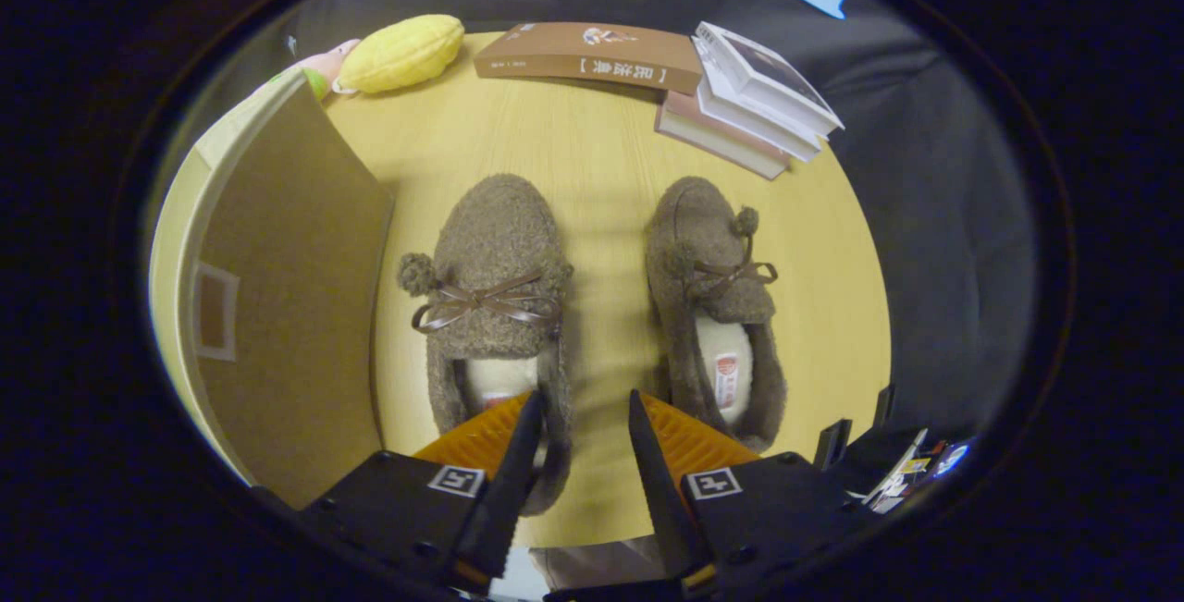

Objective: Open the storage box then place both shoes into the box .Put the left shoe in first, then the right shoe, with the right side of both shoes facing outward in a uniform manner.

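Observation:
Two fuzzy brown slippers with ribbon bows and pompoms lie side by side on the wooden table, toes pointing away. The left shoe [495, 278] lies just ahead of my left finger, whose tip overlaps its heel opening. The right shoe [712, 297] lies beyond my right finger. My gripper [585, 403] stands open above the bare strip of table between the heels, with nothing between its fingers. The cardboard storage box [287, 288] stands to the left of the left shoe, a brown flap side facing me; whether it is open I cannot tell.
A yellow plush toy [402, 52] lies at the table's far left corner. A brown book [592, 56] and a stack of books [749, 103] lie along the far edge. The table [601, 158] ends to the right of the right shoe.

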`<state>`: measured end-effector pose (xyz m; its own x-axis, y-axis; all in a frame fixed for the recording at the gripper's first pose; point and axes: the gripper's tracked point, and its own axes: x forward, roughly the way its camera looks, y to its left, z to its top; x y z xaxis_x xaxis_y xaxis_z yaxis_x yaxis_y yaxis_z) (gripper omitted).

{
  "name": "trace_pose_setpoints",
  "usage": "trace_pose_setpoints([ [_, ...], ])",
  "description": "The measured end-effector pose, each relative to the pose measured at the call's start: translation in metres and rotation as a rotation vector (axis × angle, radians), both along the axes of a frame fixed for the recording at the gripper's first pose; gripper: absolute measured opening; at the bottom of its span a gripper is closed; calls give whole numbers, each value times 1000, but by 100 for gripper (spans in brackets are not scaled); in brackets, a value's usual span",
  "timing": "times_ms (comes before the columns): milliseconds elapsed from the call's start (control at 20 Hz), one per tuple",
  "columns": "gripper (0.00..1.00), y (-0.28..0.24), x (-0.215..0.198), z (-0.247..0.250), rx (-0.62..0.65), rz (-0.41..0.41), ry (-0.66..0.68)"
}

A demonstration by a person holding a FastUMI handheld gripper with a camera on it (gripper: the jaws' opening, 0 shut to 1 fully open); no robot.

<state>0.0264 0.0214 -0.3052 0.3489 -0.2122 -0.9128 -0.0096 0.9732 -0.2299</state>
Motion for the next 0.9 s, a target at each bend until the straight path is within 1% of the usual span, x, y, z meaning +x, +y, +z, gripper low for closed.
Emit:
trace_pose_setpoints([
  [150, 59, -1, 1, -14, 28, -28, 46],
  [250, 43, -2, 2, -19, 43, -35, 71],
  [350, 27, 15, 0, -25, 129, -17, 114],
  [450, 11, 16, -1, -28, 133, 4, 149],
  [500, 13, 16, 0, -30, 135, 15, 157],
  [550, 12, 16, 0, -31, 138, 20, 169],
  [700, 12, 18, -2, -33, 161, 14, 193],
  [850, 13, 18, -3, -31, 171, 56, 246],
  [900, 10, 18, -3, -32, 174, 48, 246],
])
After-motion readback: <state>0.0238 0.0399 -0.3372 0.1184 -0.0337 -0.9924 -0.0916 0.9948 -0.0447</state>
